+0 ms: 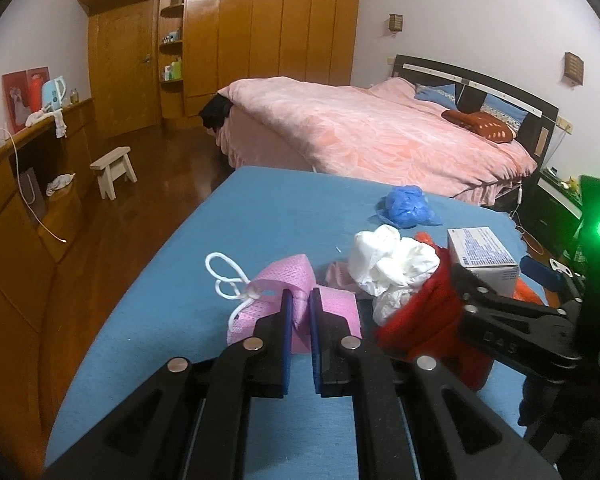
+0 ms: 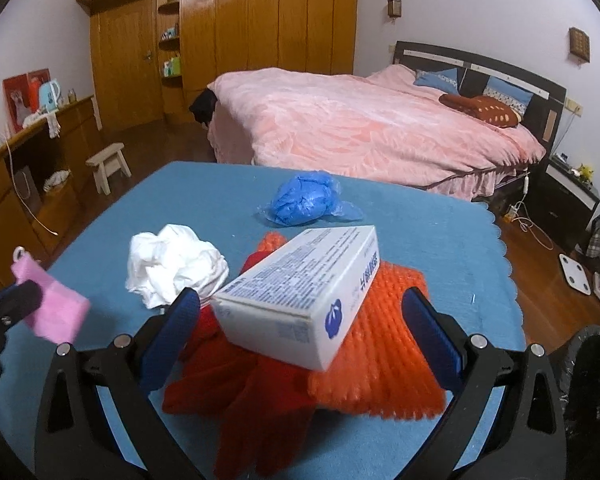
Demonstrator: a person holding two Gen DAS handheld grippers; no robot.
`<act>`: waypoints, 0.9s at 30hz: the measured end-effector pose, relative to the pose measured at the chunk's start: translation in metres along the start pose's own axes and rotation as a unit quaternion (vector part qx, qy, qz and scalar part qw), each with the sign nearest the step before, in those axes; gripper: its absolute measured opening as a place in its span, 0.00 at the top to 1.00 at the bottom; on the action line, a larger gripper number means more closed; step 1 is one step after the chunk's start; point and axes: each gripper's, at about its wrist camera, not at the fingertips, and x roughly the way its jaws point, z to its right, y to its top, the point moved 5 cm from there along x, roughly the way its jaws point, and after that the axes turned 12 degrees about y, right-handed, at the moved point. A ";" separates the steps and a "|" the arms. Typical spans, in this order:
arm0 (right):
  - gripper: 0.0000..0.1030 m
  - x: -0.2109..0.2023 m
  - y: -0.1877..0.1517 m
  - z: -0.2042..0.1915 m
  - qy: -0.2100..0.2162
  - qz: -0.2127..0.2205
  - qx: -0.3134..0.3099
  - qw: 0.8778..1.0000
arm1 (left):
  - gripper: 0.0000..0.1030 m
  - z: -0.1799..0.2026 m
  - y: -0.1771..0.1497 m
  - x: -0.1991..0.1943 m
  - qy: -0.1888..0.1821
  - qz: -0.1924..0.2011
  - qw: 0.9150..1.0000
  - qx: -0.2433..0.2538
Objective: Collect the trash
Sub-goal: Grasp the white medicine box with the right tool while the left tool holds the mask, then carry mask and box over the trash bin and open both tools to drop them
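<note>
Here the left gripper (image 1: 300,316) is clenched on the pink mask (image 1: 268,304) above the near left of the blue table (image 1: 260,208), while the right gripper (image 2: 300,336) stands released around the white box (image 2: 300,292), probably needing closing next.

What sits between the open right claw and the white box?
Nothing visible. The right claw stands open with the box already between its fingers, resting on the orange mesh and red net. The white wad lies just beyond the claw's left finger, touching neither box nor finger.
</note>
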 end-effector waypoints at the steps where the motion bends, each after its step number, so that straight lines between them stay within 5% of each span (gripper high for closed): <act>1: 0.05 0.001 -0.001 0.002 -0.002 -0.003 0.003 1.000 | 0.92 0.000 0.000 0.000 -0.001 -0.001 1.000 0.000; 10: 0.06 -0.017 -0.006 0.036 0.000 0.002 0.036 0.999 | 0.92 0.012 -0.003 0.003 -0.012 -0.006 1.000 0.006; 19: 0.39 0.009 -0.001 0.027 0.040 -0.037 0.045 0.997 | 0.92 0.015 0.002 -0.003 -0.011 -0.003 1.000 0.008; 27: 0.42 -0.014 -0.001 0.037 0.063 -0.022 0.058 0.996 | 0.92 0.027 0.004 -0.017 -0.022 0.006 1.000 0.018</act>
